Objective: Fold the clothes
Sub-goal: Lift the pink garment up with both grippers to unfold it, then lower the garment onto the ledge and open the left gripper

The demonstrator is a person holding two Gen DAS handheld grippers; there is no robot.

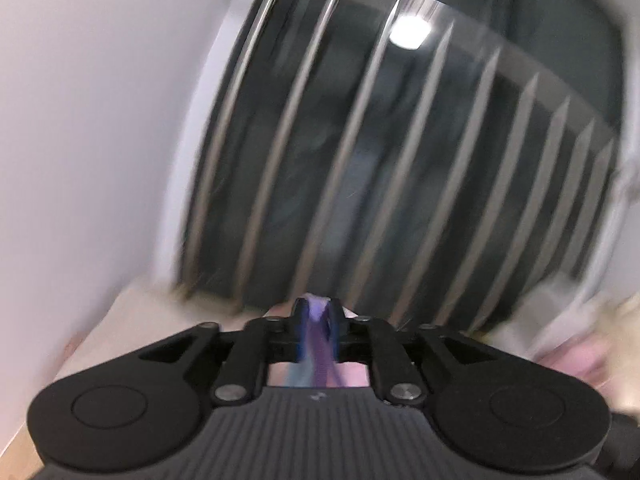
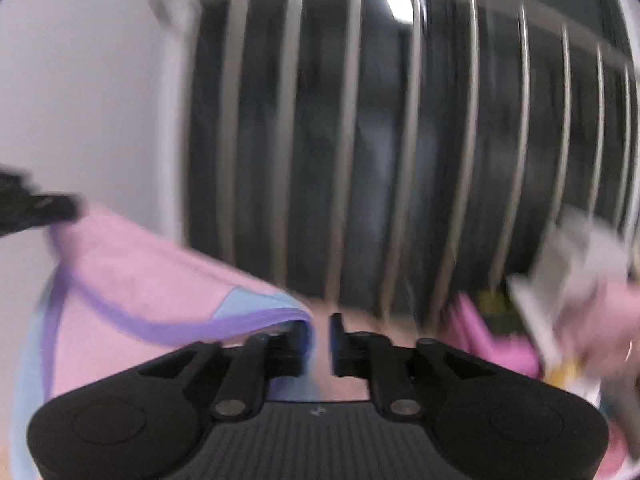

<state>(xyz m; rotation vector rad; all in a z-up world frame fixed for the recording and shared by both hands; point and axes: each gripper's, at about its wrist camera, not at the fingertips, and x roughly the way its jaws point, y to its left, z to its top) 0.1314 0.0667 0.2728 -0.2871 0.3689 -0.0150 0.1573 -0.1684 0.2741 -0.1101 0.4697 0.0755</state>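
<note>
L gripper pinching garment hem; R gripper parted

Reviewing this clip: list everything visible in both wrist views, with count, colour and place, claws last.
Garment: one, pink with a light blue patch and purple trim, hanging at left of the right wrist view.
Slatted partition: one, dark panels with pale vertical slats, straight ahead.
Wall: one, white, left of the slats.
Blurred clutter: count unclear, white, pink and yellow, lower right.
Ceiling light reflection: one, white, upper slats.
Left claw: one, black, shut on the garment's purple edge.
Right claw: one, black, jaws apart, garment edge beside its left finger.
</note>
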